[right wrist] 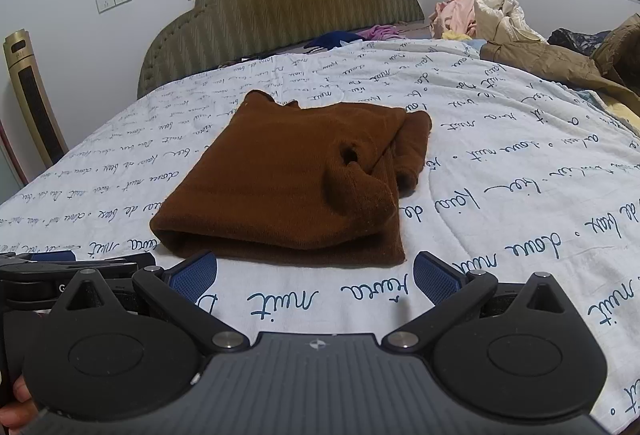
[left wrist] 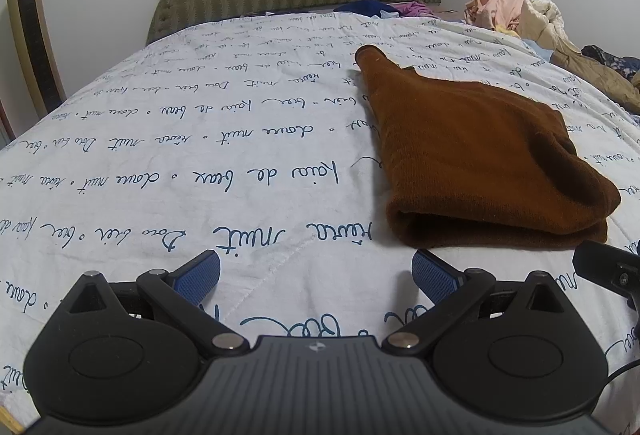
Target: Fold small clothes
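— Grippers?
— Left gripper and right gripper both gape wide, holding nothing.
— The garment?
— Folded brown sweater lies just ahead on the quilt; clothes pile beyond.

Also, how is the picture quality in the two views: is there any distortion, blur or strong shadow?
Left wrist view: strong fisheye bending, the bed cover bulges like a dome, corners go dark; the brown sweater is sharp, with soft shadow in its folds. Right wrist view: same bending, even indoor light, no glare; the clothes pile far back looks small and less clear.
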Available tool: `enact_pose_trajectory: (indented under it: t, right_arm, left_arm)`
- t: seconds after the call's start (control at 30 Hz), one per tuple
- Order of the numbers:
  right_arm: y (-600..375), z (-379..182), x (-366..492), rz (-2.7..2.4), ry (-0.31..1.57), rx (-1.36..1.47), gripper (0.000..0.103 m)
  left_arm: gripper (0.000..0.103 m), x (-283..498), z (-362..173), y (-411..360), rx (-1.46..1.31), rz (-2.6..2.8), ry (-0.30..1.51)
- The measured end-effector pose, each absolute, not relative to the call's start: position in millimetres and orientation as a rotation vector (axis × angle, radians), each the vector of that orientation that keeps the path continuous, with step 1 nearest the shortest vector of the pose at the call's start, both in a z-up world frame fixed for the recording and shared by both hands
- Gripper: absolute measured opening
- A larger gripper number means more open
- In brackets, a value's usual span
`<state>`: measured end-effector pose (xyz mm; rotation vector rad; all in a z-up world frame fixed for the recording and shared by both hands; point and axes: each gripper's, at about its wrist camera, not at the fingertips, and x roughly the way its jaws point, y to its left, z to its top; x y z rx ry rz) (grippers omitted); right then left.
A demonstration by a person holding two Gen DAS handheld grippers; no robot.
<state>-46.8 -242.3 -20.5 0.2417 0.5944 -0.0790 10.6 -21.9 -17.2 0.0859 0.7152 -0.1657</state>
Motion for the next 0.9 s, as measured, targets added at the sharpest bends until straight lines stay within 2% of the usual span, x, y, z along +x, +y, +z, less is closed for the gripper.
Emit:
enact_pose_trajectory:
  t: [0.9]
  right_arm:
    - [-241.0,-20.2,-46.0,-0.072,0.598,0.238,0.103]
  left_arm:
    - [0.103,9.6,-18.7,-24.8,0.099,-0.162,0.714]
